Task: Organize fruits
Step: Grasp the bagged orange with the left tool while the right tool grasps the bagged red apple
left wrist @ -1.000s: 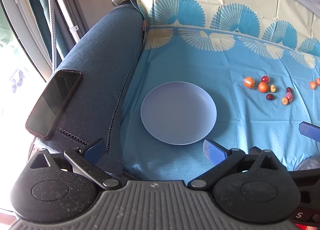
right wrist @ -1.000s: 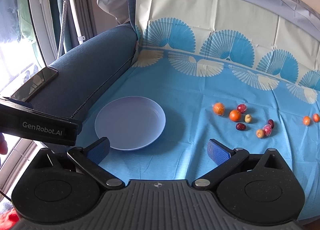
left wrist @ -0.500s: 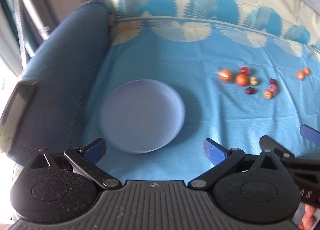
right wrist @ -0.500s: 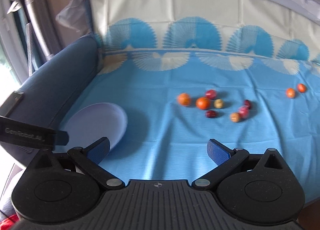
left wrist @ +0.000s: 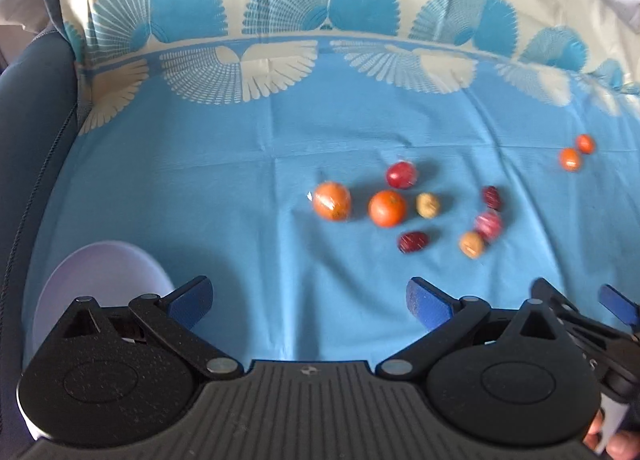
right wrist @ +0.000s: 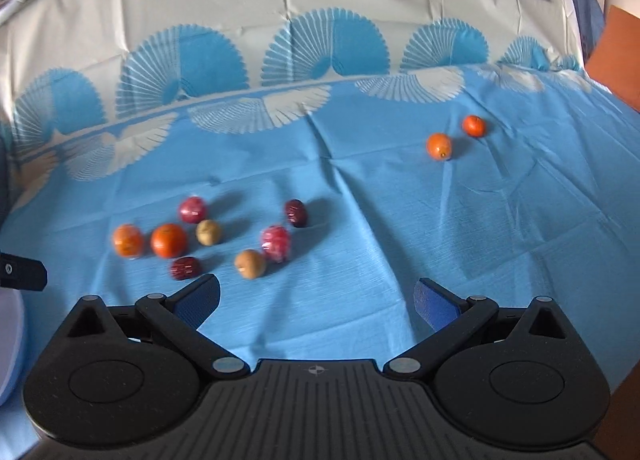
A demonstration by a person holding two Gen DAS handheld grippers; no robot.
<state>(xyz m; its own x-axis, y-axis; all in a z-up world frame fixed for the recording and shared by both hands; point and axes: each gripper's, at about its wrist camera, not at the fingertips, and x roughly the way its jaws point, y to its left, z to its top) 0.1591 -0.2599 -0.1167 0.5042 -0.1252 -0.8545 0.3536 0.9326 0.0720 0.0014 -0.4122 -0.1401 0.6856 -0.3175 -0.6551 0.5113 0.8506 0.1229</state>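
Several small fruits lie in a cluster on the blue cloth: two oranges [left wrist: 331,201] [left wrist: 387,208], red ones [left wrist: 401,175], dark dates [left wrist: 412,241] and tan ones [left wrist: 427,205]. The same cluster shows in the right wrist view around an orange [right wrist: 169,240]. Two more small oranges [right wrist: 439,145] [right wrist: 473,125] sit apart to the far right. The pale plate [left wrist: 92,272] lies at the lower left in the left wrist view. My left gripper [left wrist: 308,300] is open and holds nothing, short of the cluster. My right gripper [right wrist: 318,302] is open too, just right of the cluster.
A blue sofa arm [left wrist: 28,100] rises on the left. The patterned cloth [right wrist: 320,60] climbs the backrest behind the fruits. An orange-brown surface [right wrist: 616,56] shows at the far right. A hand [left wrist: 612,446] holds the right gripper's body [left wrist: 592,336].
Both views have swung right, away from the plate and the phone on the sofa arm, and closer to the fruit cluster. The jaws of both grippers stayed wide apart.
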